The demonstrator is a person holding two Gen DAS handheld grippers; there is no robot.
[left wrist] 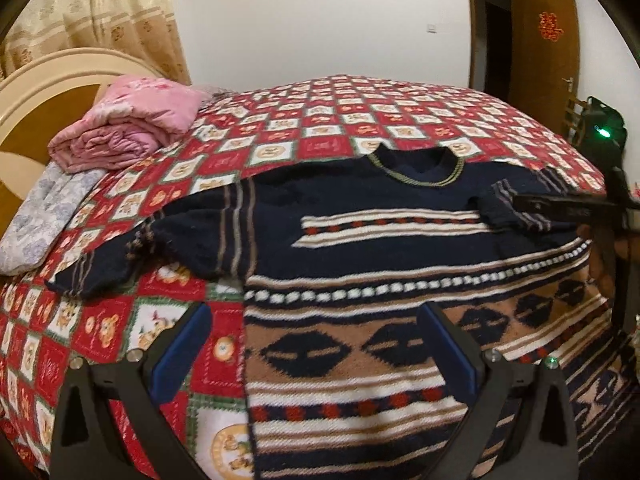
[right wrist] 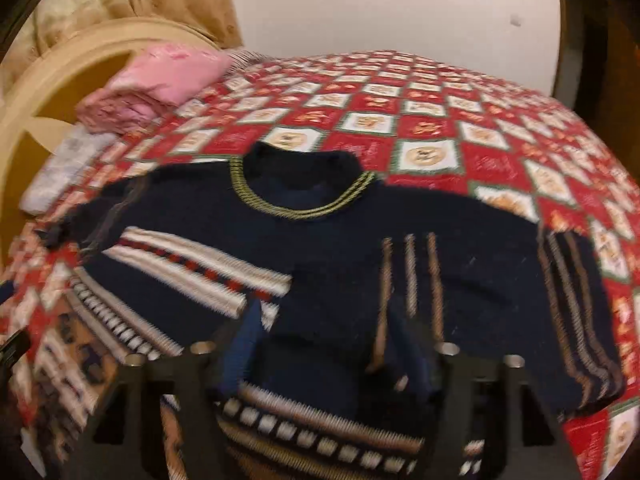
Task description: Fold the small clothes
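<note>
The sweater [left wrist: 360, 240] lay flat on the bed [left wrist: 360, 120], collar toward the bed's far edge and hem hanging over the near edge, so its long axis ran straight away from both grippers. The sleeve by the headboard side lay doubled in over the chest. The other sleeve [right wrist: 460, 288] lay across the body too, its striped cuff end just ahead of the right gripper [right wrist: 332, 344].

That gripper's jaws stood partly open, with nothing pinched between them, though blur made the tips hard to read. The left gripper [left wrist: 316, 344] hung over the hem corner nearer the headboard, jaws spread wide and empty, one finger above the bedspread and the other above the knit.

With both sleeves in, the next fold looked likely to run hem to collar. The left gripper was the nearer to the hem; the right would have to come back toward the near edge.
</note>
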